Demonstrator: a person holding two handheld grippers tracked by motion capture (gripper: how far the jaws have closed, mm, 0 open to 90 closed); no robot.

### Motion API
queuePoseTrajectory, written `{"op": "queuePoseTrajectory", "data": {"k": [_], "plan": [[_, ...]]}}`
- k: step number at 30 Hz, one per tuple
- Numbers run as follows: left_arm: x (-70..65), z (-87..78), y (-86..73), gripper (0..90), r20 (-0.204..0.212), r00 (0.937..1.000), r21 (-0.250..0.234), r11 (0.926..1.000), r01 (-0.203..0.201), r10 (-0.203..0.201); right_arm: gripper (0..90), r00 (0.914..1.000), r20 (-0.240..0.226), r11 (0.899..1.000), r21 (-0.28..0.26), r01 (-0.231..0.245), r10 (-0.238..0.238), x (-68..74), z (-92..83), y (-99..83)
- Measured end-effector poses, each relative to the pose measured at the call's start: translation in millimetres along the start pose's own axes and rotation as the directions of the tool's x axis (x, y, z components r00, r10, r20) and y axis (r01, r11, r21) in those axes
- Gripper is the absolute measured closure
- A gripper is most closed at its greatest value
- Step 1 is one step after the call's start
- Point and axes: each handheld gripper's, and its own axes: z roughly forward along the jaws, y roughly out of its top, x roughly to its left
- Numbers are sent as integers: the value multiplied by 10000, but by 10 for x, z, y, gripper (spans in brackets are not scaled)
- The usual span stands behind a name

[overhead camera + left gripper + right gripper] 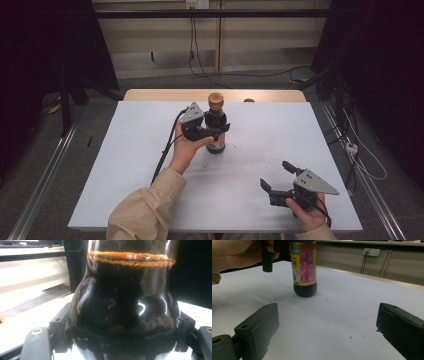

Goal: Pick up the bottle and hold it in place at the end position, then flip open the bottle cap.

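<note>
A dark soy sauce bottle (216, 144) with an orange cap and a pink-and-yellow label stands upright on the white table (125, 165), a little behind its middle. My left gripper (216, 131) comes in from the left, and its jaws clasp the bottle's shoulder above the label. In the left gripper view the dark glass (125, 302) sits tight between both pads (62, 332). My right gripper (275, 175) rests near the front right of the table with its jaws wide apart and nothing between them. The right gripper view looks across the bare cloth between its jaws (329, 322) to the bottle (304, 267).
A wooden table edge (150, 94) shows behind the white sheet. Cables hang from a wall socket (196, 4) at the back and trail over the floor on the right. Small dark specks (279, 299) dot the sheet near the bottle's foot.
</note>
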Motion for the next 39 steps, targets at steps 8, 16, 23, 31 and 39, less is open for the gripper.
{"op": "queuePoseTrajectory", "data": {"k": [8,16,23,31,39], "plan": [[-45,-27,-4,250,-317,9994,74,9999,121,-119,37,9998,69,9996,193,-195,194,-7,31,18],[-54,-15,-9,251,-429,9991,102,9999,26,-22,39,9979,176,9972,413,-622,616,-45,84,75],[-55,-28,-2,253,-421,9991,167,9999,15,-8,37,9975,46,9947,756,-702,700,-36,201,164],[-64,-33,3,255,-453,9990,309,9995,-33,47,33,9951,-174,9890,1140,-948,974,-5,368,239],[-78,-39,-6,257,-546,9985,200,9997,110,-99,48,9900,-354,9805,1471,-1302,1368,-17,495,352]]}}
